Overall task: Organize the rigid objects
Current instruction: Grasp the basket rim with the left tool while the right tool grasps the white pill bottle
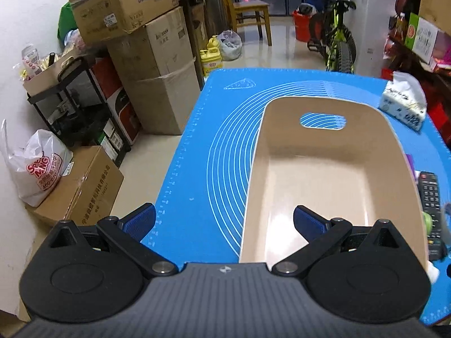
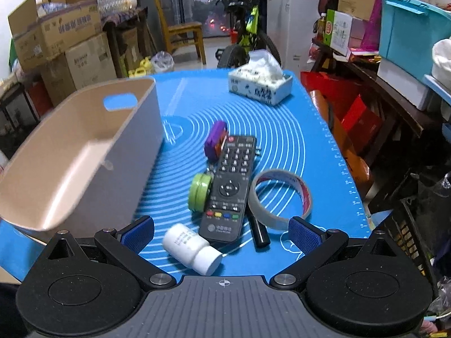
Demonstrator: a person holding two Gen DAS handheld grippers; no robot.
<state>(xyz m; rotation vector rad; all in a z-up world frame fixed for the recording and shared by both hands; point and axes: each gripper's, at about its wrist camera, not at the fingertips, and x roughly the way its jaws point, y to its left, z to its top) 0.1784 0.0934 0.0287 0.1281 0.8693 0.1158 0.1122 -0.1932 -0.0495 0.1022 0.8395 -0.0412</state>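
The left gripper (image 1: 224, 221) has its blue-padded fingers spread wide with nothing between them; its right pad hangs over the near end of the beige plastic bin with a cut-out handle (image 1: 394, 152), its left pad over bare blue silicone mat with white concentric rings (image 1: 197, 169). Ahead and to the left of this tool the mat is open up to its left edge, beyond which the floor drops away to stacked cardboard boxes (image 1: 146, 56). The bin's inside is bare and its rim runs forward from the tool, handle slot at the far wall.

The right gripper (image 2: 221, 232) is likewise spread and holds nothing. Just ahead between its fingers lies a white plastic pill bottle on its side (image 2: 191, 249), cap toward the tool. Beyond it a black remote control with coloured buttons (image 2: 229, 186) lies lengthwise away from the tool. A round green tin (image 2: 200, 193) stands on edge touching the remote's left side; a grey roll of tape (image 2: 282, 200) lies flat on its right, with a short black cylinder (image 2: 259, 232) between them, near the right pad. A purple and orange block (image 2: 215, 140) sits at the remote's far left corner. The bin stands left of this cluster, close beside it. A white tissue box (image 2: 260, 86) sits far ahead near the mat's far edge; the right edge of the mat lies just past the tape
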